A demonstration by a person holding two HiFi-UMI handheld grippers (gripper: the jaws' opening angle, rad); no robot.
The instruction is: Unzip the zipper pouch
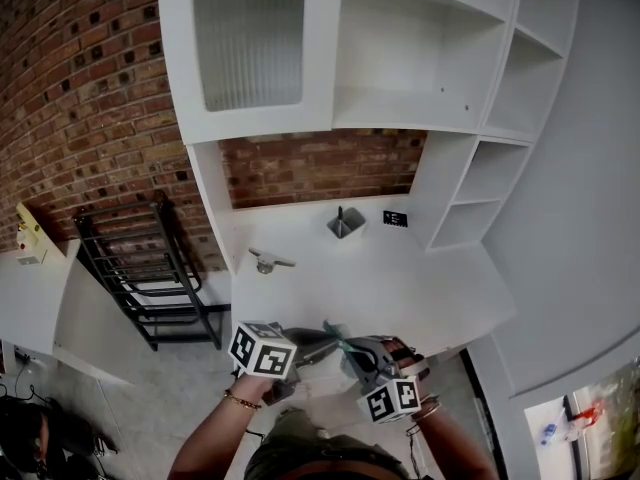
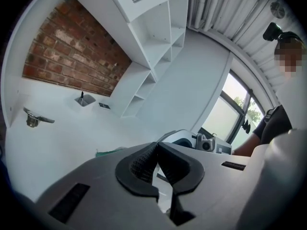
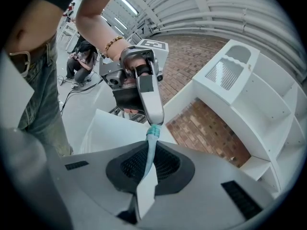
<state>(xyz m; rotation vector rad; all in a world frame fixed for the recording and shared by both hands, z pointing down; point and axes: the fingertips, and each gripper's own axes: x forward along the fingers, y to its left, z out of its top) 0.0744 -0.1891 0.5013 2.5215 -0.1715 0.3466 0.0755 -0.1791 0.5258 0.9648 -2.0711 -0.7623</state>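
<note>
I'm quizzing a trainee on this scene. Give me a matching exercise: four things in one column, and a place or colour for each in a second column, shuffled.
Things:
1 pouch
2 rack
3 cup
4 wall

Places and colours:
a black, left of the counter
b red brick
c teal, clamped in the right gripper
d on the counter, near its back edge

Pairs: 1-c, 2-a, 3-d, 4-b

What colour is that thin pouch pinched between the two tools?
Teal, a pale blue-green; the right gripper view shows the zipper pouch best.
</note>
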